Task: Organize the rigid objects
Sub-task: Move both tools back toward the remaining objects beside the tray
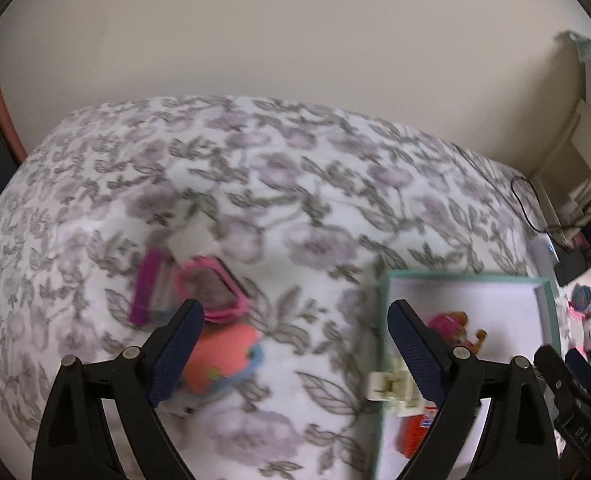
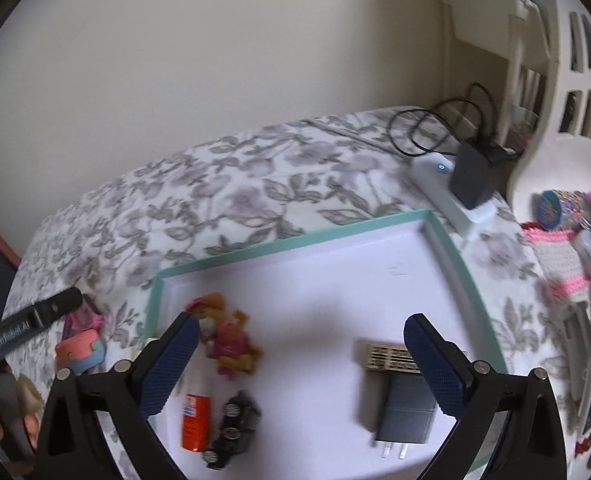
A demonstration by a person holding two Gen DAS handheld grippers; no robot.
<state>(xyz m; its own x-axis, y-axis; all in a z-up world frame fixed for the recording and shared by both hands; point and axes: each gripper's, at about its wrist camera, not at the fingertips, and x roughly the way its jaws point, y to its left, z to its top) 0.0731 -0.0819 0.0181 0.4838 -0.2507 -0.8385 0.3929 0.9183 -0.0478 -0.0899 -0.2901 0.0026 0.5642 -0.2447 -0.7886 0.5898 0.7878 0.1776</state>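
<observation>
The teal-rimmed box (image 2: 295,240) is the largest thing here; it lies under and ahead of the right gripper (image 2: 301,364), whose jaws stand wide apart and hold nothing. Inside, judging by what already lies there, sorting seems well under way: a grey charger (image 2: 405,414) sits just inside the gripper's right finger with a small cream block (image 2: 391,356) touching its far edge, a pink dog figure (image 2: 227,332) lies by the left finger, and an orange tube (image 2: 195,420) and a black toy car (image 2: 235,428) sit nearer the camera.

The left gripper (image 1: 295,352) is also spread open and empty, over the floral bedspread (image 1: 295,184) beside the box. Still outside, around its left finger, are a pink heart-shaped frame (image 1: 211,288), a magenta-edged case (image 1: 151,288) and a coral-and-blue toy (image 1: 223,360); a cream clip (image 1: 387,384) sits at the box's edge. These few look like the remaining work
</observation>
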